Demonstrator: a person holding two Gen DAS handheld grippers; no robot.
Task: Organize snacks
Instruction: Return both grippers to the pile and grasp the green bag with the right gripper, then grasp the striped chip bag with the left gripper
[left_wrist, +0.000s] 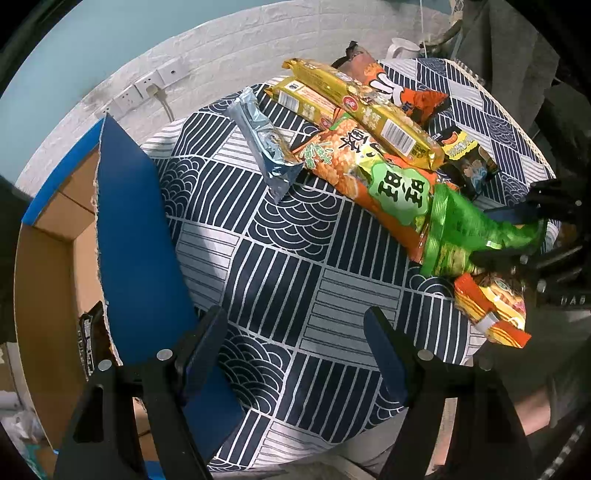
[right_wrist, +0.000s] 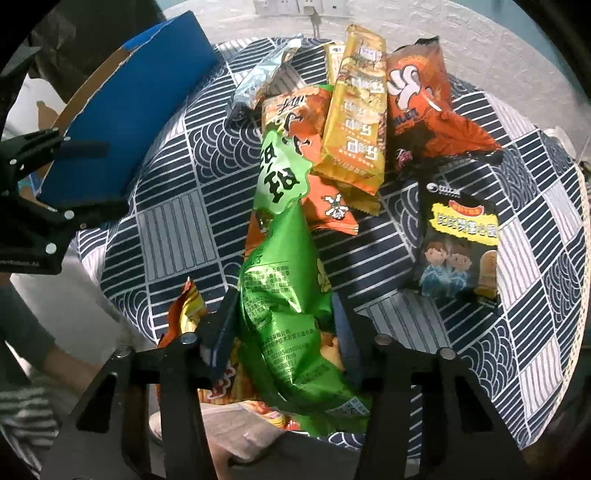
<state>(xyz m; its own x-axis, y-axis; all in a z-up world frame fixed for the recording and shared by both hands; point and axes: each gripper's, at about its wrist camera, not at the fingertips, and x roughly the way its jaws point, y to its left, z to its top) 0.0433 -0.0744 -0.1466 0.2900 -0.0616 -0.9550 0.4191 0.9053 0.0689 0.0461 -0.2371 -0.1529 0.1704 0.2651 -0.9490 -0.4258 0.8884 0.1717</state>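
Observation:
Several snack packs lie on a round table with a navy patterned cloth (left_wrist: 280, 258). My right gripper (right_wrist: 286, 314) is shut on the green end of a long green and orange snack bag (right_wrist: 288, 295); the bag also shows in the left wrist view (left_wrist: 399, 192), held at the right by that gripper (left_wrist: 517, 236). My left gripper (left_wrist: 295, 332) is open and empty above the cloth, near the blue flap (left_wrist: 136, 236) of a cardboard box (left_wrist: 44, 280). A yellow pack (right_wrist: 354, 122), an orange pack (right_wrist: 421, 99), a silver pack (right_wrist: 262, 77) and a black pack (right_wrist: 458, 243) lie around.
A small orange and yellow pack (left_wrist: 487, 310) lies at the table's near edge under the held bag. The open box holds a dark pack (left_wrist: 90, 339). A white brick wall with sockets (left_wrist: 147, 88) stands behind. A white kettle (left_wrist: 402, 48) stands at the far edge.

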